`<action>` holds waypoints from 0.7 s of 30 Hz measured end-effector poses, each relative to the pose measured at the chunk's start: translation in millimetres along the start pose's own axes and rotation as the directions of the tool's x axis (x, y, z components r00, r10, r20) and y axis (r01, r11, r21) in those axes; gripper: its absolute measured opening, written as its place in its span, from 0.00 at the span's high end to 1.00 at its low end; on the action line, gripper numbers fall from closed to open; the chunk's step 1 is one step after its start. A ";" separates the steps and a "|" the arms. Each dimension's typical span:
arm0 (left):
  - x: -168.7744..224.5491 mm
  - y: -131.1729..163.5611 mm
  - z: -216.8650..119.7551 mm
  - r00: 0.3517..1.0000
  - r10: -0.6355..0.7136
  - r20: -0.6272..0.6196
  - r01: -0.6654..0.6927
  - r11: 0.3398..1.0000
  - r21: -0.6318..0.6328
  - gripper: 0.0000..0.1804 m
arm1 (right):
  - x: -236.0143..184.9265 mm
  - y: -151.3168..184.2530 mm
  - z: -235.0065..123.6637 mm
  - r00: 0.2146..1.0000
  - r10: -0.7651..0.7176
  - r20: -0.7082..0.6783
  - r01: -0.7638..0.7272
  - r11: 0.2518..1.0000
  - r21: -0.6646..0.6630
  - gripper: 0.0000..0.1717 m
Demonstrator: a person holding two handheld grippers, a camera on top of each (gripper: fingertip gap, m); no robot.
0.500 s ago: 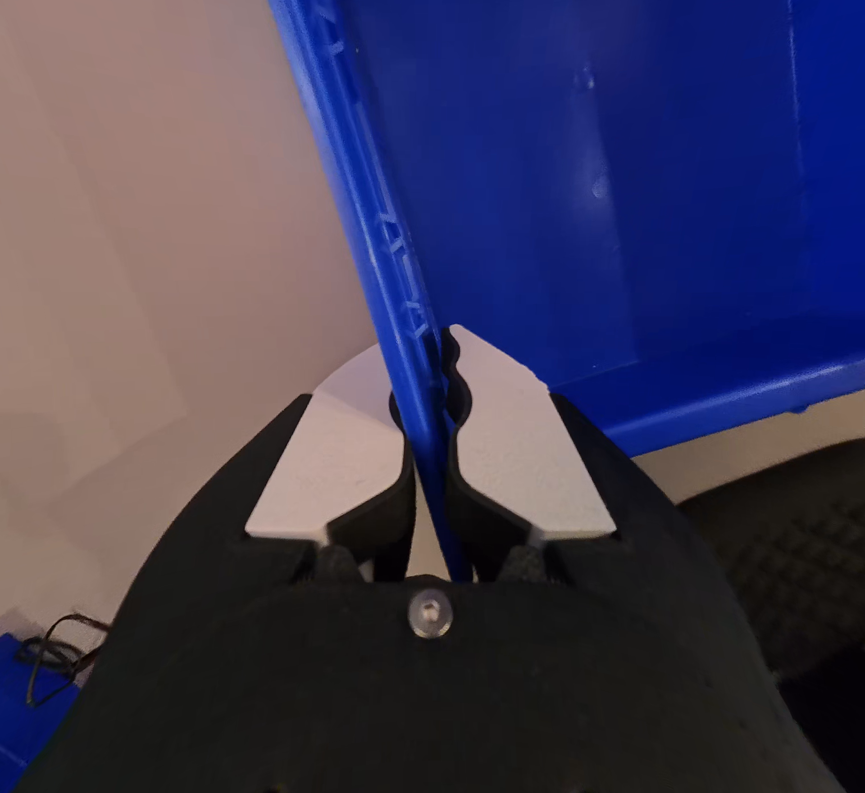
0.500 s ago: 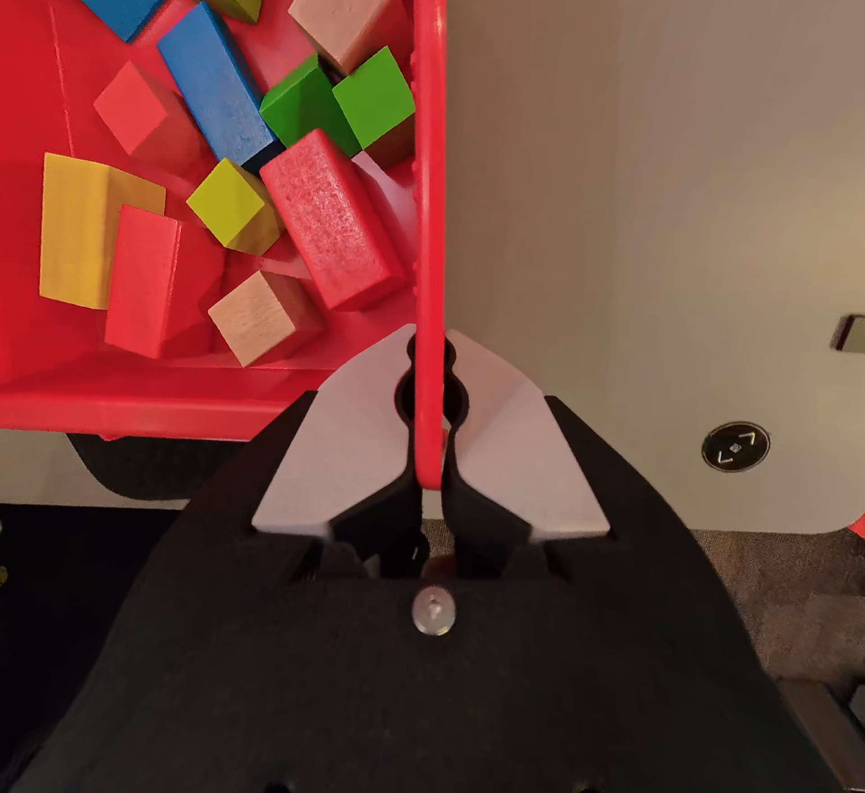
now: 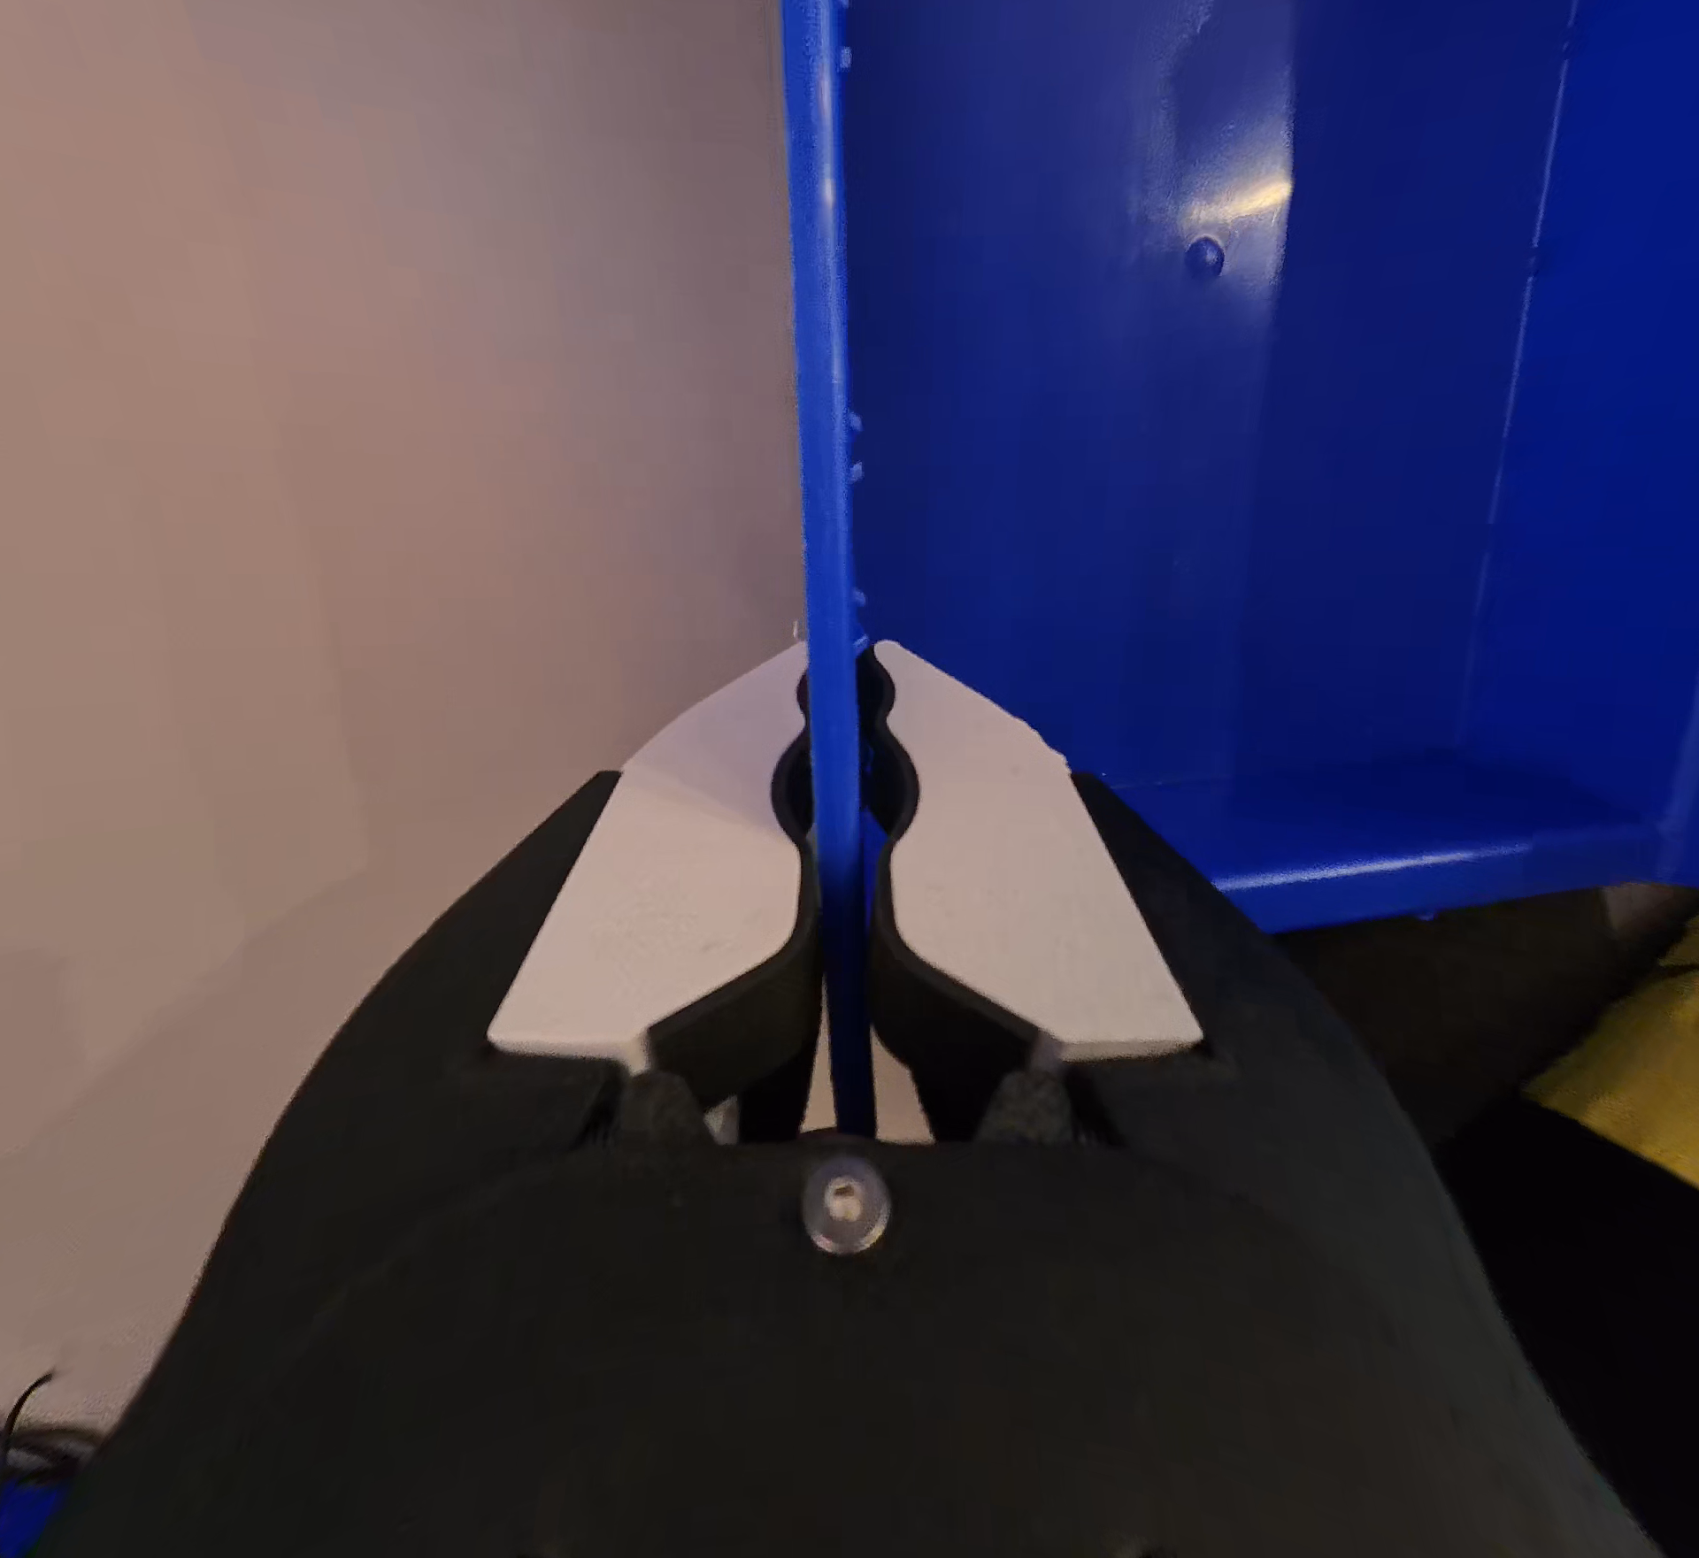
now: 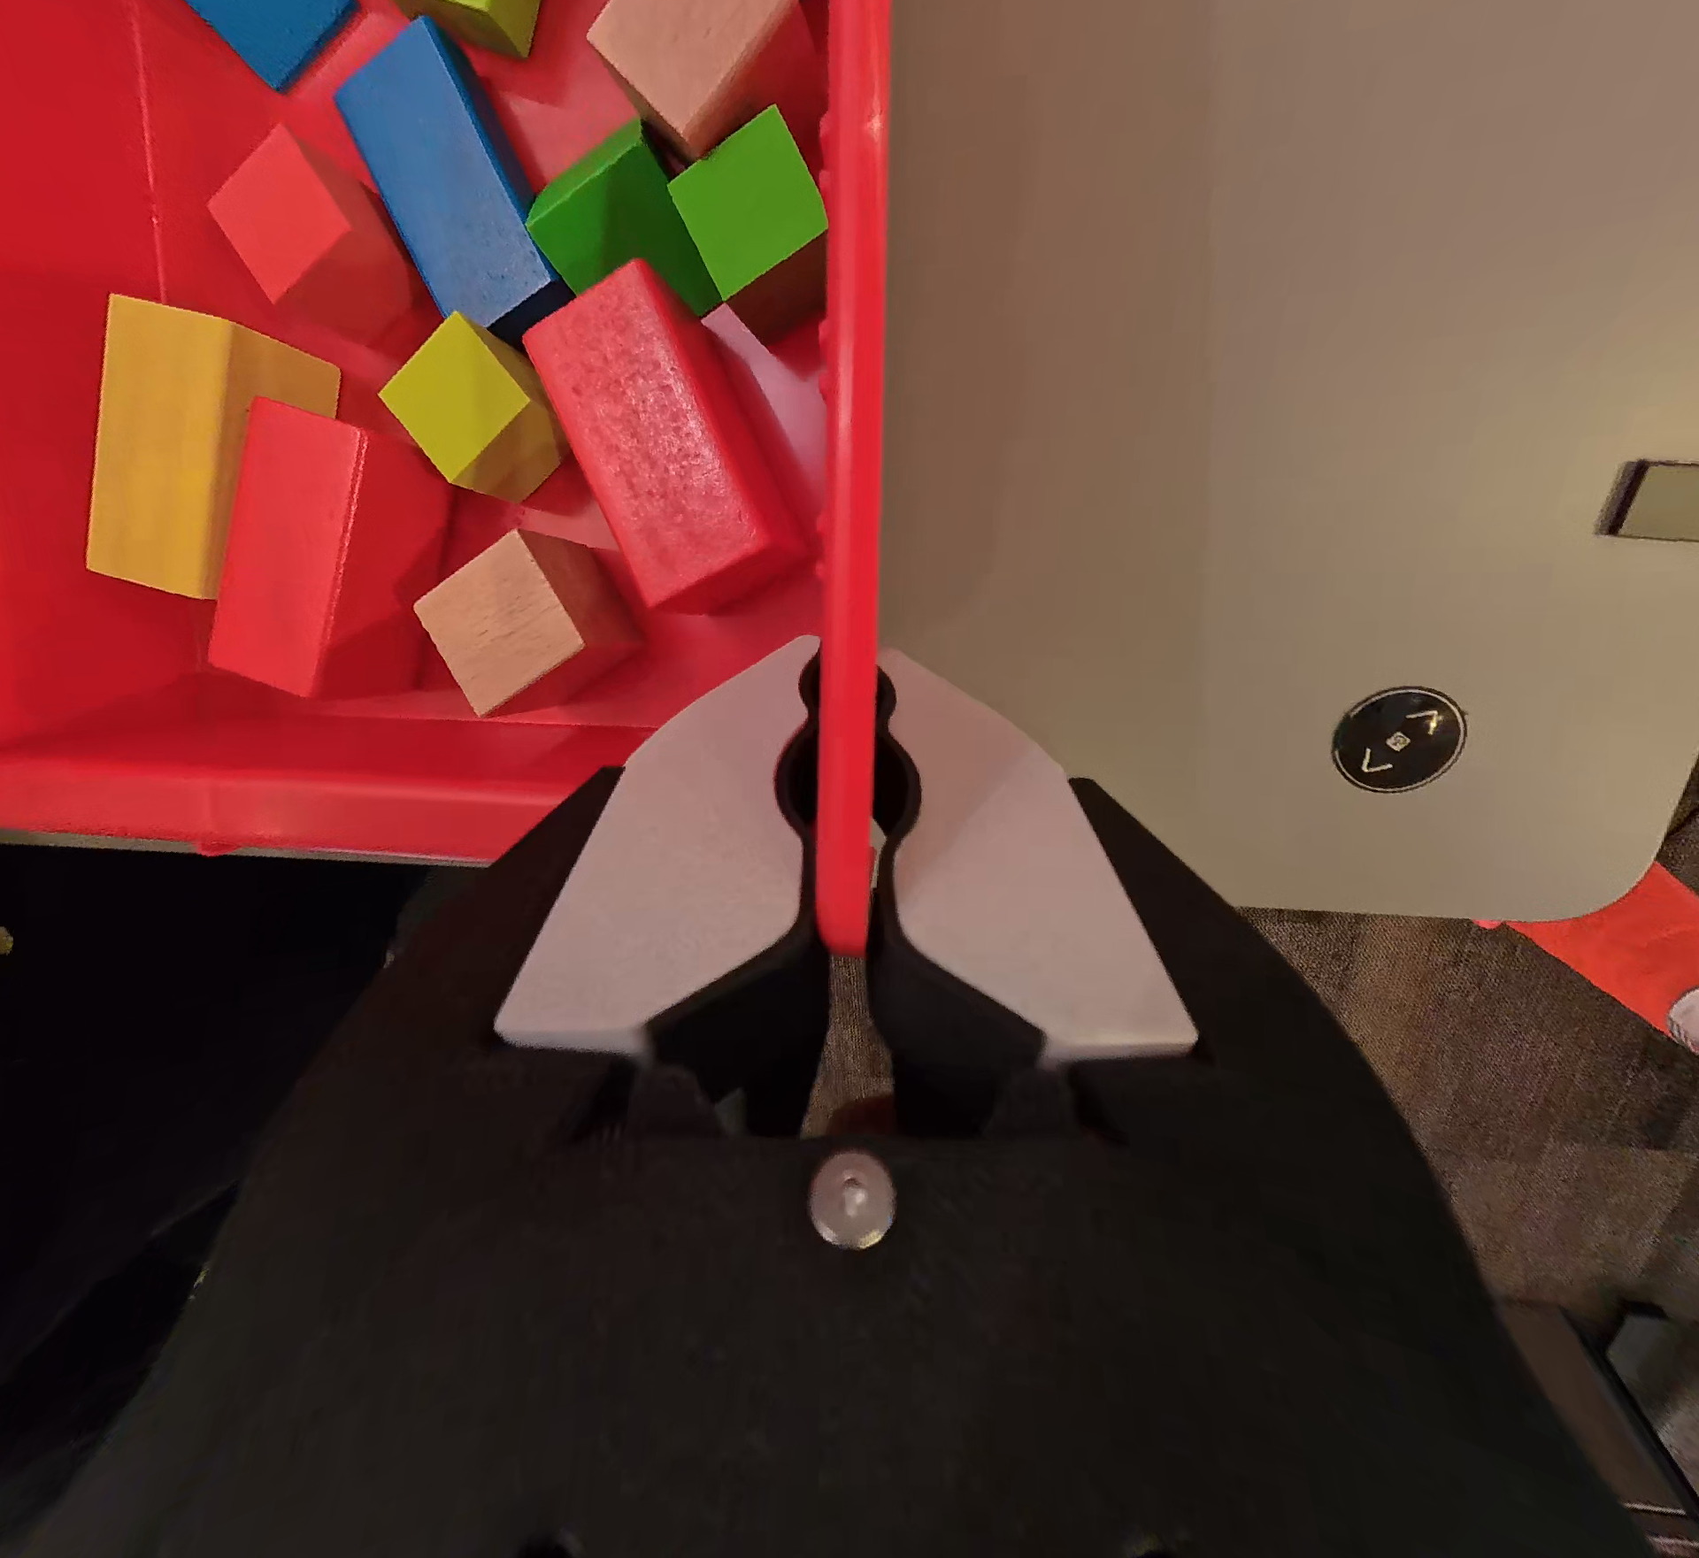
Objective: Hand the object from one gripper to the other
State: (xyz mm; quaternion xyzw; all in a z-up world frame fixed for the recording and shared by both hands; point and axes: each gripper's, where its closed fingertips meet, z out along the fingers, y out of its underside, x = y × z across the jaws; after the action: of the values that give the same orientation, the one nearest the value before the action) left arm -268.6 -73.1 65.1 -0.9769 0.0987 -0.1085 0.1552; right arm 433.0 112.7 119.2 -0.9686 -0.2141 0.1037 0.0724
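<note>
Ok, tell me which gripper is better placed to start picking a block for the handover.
Right, probably. The right gripper is clamped on the red bin's wall, beside the wooden blocks. The left gripper grips the blue bin, which shows no blocks. Either must let go first.

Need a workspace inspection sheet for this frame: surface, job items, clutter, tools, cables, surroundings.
Surface: pale tabletop, round control button near its edge.
Job's things: blue bin, interior bare where visible; red bin holding loose wooden blocks in red, blue, green, yellow and plain wood.
Clutter: yellow item below the blue bin, kind unclear.
Grippers: left tool clamped on the blue bin's side wall; right tool clamped on the red bin's side wall.
Cables: dark wire at the left view's lower corner.
Surroundings: carpet below the table; red shape on it, kind unclear.
</note>
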 end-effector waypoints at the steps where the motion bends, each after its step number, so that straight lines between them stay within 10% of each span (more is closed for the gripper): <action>1: 10.8 -7.3 4.9 1.000 0.011 -0.017 -0.011 1.000 -0.002 0.97 | 2.6 1.6 -1.0 1.000 -0.002 0.001 0.002 1.000 -0.001 0.98; 21: 162.3 -188.7 96.4 0.994 -0.002 -0.106 0.002 1.000 0.000 0.96 | 71.2 46.9 -13.6 0.998 0.046 0.031 -0.047 0.998 0.035 0.98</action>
State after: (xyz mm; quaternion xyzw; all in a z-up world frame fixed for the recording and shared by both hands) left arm -59.8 93.2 66.4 -0.9698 0.1058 -0.1605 0.1498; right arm 518.0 99.9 111.6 -0.9702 -0.1906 0.1241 0.0841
